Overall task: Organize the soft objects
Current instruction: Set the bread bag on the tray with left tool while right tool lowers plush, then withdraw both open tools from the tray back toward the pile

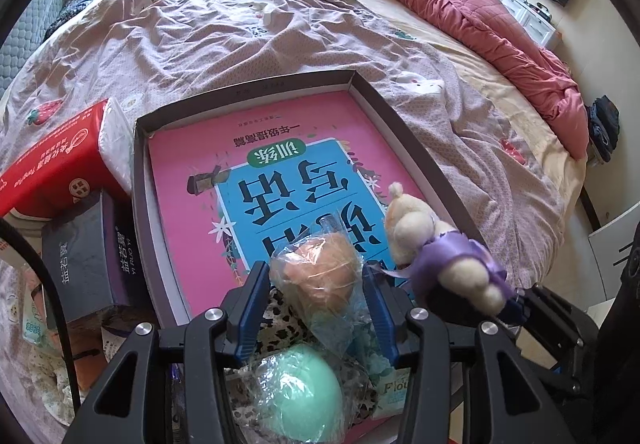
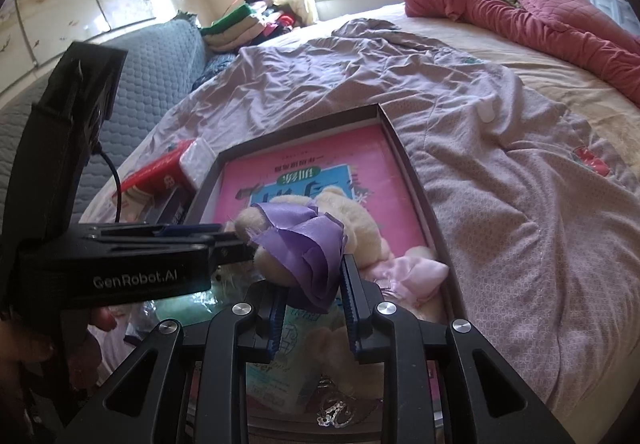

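Observation:
My left gripper (image 1: 318, 300) points down into a shallow dark box (image 1: 248, 83). Its blue pads press on a peach soft toy in a clear bag (image 1: 320, 268). Just below lies a mint-green ball (image 1: 300, 384) in plastic wrap. My right gripper (image 2: 312, 312) is shut on a cream plush bear with a purple ribbon (image 2: 304, 244). It holds the bear above the box's near right corner. In the left wrist view that bear (image 1: 420, 228) hangs at the right, head up. The left gripper's body (image 2: 120, 256) crosses the right wrist view and its tips are hidden behind the bear.
A pink and blue book (image 1: 192, 171) lines the box. A pale pink cloth toy (image 2: 412, 268) and a mint packet (image 2: 296, 348) lie in it. A red tissue pack (image 1: 60, 159) and a dark carton (image 1: 88, 256) sit left of it on the rumpled bedspread (image 1: 240, 23). A red quilt (image 1: 460, 3) lies far right.

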The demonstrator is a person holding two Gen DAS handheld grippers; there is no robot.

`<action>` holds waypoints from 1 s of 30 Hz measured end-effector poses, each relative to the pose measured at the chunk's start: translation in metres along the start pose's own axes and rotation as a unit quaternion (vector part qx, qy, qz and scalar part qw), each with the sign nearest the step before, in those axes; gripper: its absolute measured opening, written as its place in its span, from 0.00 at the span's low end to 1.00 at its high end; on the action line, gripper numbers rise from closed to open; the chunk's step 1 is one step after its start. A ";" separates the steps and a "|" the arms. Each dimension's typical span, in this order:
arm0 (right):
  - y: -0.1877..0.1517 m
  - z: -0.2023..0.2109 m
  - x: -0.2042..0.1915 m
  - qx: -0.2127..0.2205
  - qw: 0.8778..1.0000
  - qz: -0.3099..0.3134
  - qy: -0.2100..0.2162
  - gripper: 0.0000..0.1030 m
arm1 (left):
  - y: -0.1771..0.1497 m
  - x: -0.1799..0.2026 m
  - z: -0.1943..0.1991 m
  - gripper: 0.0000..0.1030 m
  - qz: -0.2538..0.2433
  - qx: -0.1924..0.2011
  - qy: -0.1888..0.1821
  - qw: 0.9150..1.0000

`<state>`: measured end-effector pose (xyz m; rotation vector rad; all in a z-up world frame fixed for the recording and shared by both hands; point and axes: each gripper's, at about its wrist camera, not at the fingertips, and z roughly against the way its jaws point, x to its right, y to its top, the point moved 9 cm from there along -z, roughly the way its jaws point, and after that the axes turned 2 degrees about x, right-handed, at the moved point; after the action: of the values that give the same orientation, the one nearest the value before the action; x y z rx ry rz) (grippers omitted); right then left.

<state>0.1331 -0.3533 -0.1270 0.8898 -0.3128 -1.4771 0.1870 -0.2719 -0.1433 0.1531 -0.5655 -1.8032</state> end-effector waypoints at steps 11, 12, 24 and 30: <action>-0.002 -0.005 -0.002 -0.008 1.000 0.008 -0.004 0.28 | -0.001 -0.003 0.000 0.51 0.016 -0.011 -0.012 1.000; -0.002 -0.005 -0.003 -0.008 1.000 0.009 -0.005 0.28 | -0.001 -0.004 0.000 0.52 0.016 -0.011 -0.011 1.000; -0.006 -0.009 -0.004 -0.020 1.000 0.011 -0.011 0.28 | -0.001 -0.013 0.013 0.57 0.026 -0.006 -0.006 1.000; -0.007 -0.009 -0.006 -0.023 1.000 0.012 -0.012 0.31 | -0.004 -0.019 0.021 0.57 0.032 -0.002 -0.004 0.999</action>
<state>0.1335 -0.3438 -0.1354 0.8298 -0.3061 -1.4681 0.1814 -0.2467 -0.1302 0.1238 -0.5675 -1.7428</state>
